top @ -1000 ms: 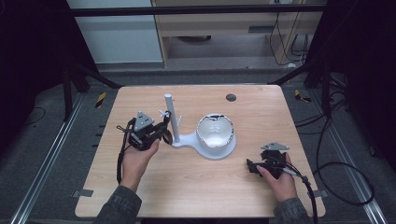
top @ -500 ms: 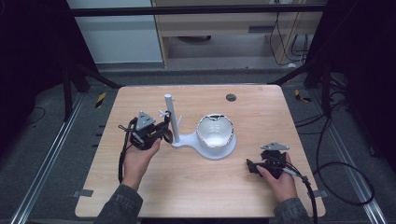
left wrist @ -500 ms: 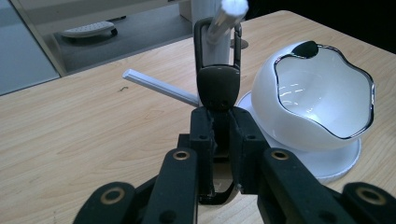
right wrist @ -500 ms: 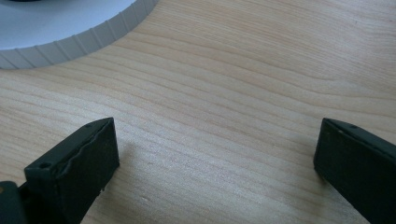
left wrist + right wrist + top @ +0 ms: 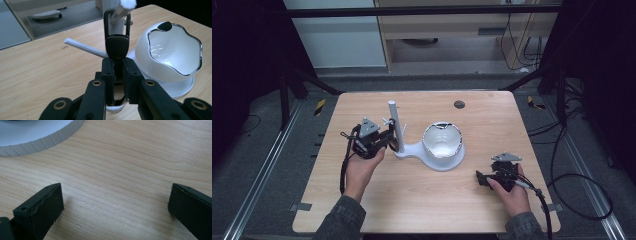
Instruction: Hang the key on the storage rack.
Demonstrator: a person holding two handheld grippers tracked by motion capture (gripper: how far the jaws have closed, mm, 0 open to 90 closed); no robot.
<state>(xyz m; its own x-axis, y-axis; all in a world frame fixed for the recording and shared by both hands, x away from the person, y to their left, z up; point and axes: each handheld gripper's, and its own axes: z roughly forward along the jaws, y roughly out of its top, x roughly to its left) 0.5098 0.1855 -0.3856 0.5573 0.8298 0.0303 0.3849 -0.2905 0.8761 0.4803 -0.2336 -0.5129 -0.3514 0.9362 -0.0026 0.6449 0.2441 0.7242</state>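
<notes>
Pinching a black clip (image 5: 117, 43) in my left tongs (image 5: 117, 72) against the white stand's peg (image 5: 120, 11); right tongs (image 5: 115, 205) wide open, holding nothing.

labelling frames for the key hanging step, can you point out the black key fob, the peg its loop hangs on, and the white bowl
black key fob (image 5: 117, 46): left gripper view, on its body.
peg (image 5: 119, 12): left gripper view, near its tip.
white bowl (image 5: 147, 60): left gripper view, on its outer wall.

No visible change across the 3 high-view pictures: left gripper (image 5: 388, 140) clamps the black clip (image 5: 117, 46) at the white stand's peg (image 5: 121, 11); right gripper (image 5: 482, 179) sits at the same table spot.
</notes>
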